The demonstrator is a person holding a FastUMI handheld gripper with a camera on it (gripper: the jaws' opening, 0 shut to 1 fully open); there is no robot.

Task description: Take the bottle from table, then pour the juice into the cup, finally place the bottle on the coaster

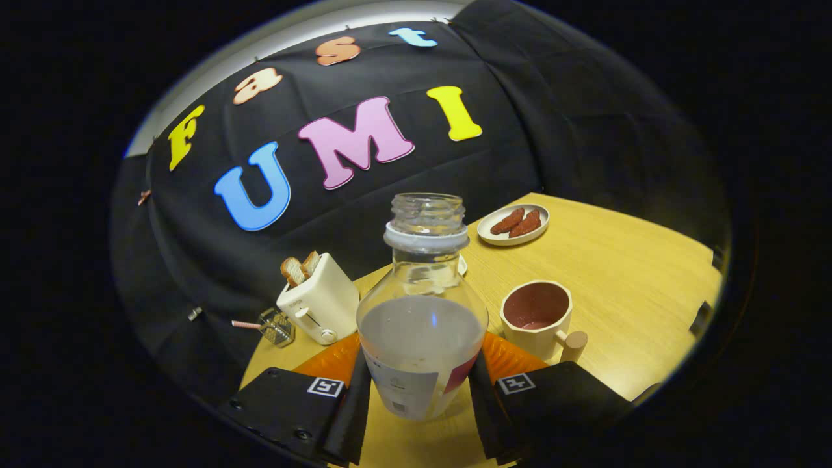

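Item: clear bottle (421,312), capless, half full of pale juice (labelled low), upright with its neck pointing up. Your gripper (421,390) clamps it, both fingers pressing its sides.

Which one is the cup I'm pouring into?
On the wooden table, look just beyond the gripper, which is shut on the bottle. Beside it stands the cup: cream outside, dark pink inside, round-knobbed handle, unlike the plate behind.
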